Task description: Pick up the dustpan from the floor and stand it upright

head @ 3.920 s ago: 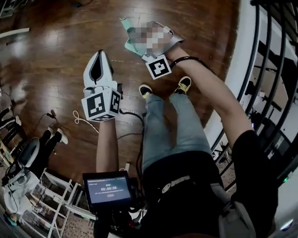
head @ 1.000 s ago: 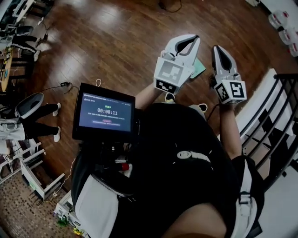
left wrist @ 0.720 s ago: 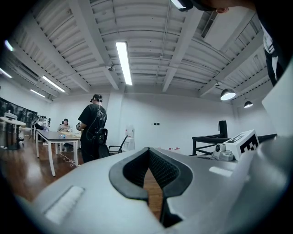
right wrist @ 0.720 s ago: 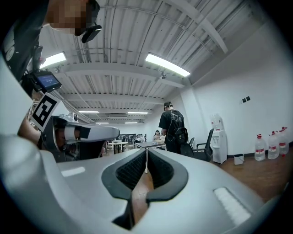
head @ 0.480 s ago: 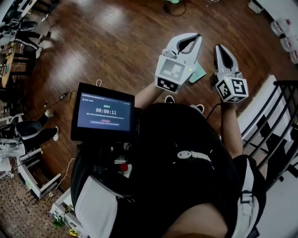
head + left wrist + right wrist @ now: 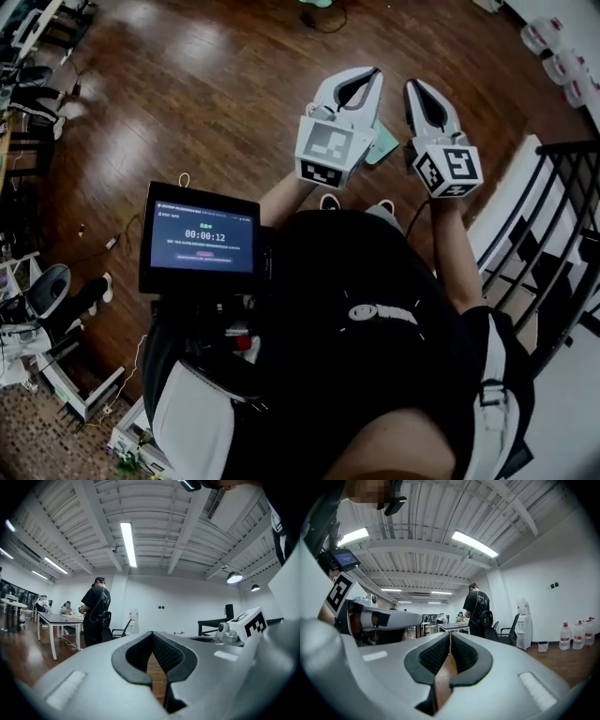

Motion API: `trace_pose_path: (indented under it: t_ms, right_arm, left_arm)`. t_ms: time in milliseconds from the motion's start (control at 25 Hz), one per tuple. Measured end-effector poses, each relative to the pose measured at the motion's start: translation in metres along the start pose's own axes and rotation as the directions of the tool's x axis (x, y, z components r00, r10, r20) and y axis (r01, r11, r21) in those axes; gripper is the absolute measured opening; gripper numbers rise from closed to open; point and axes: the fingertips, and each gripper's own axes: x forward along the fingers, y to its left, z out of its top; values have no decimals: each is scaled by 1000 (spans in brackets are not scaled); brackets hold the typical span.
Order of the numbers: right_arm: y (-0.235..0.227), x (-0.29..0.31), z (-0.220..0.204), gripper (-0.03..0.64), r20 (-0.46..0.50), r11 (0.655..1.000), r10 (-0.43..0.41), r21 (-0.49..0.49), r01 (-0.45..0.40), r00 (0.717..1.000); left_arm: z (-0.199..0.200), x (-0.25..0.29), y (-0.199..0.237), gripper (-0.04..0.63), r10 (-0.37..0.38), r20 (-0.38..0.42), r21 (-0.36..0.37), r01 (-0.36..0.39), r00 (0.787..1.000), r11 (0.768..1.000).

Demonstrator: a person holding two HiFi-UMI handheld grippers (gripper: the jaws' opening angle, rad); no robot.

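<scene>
Jaws of left gripper (image 6: 366,77) and right gripper (image 6: 417,89) are closed and empty; dustpan (image 6: 382,145) below them should probably be checked for steadiness.

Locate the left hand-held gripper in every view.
Head view: left hand-held gripper upper centre.
Left gripper view: left hand-held gripper fills bottom centre.
Right gripper view: left hand-held gripper at left edge, mid-height.
Shared landmark: standing person in black, both gripper views.
</scene>
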Motion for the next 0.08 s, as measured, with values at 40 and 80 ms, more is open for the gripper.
trace_pose_path:
  t_ms: [40, 80]
  right_arm:
    - [-4, 1, 1, 2, -3, 1000, -9, -5, 9, 1000]
    - [-7, 2, 1, 2, -5, 1000, -17, -8, 17, 1000]
  left_arm:
    - [0, 4, 0, 20, -9, 4, 0, 9, 1000, 1000]
    - [-2, 7, 0, 20, -17, 6, 2, 17, 1000, 1000]
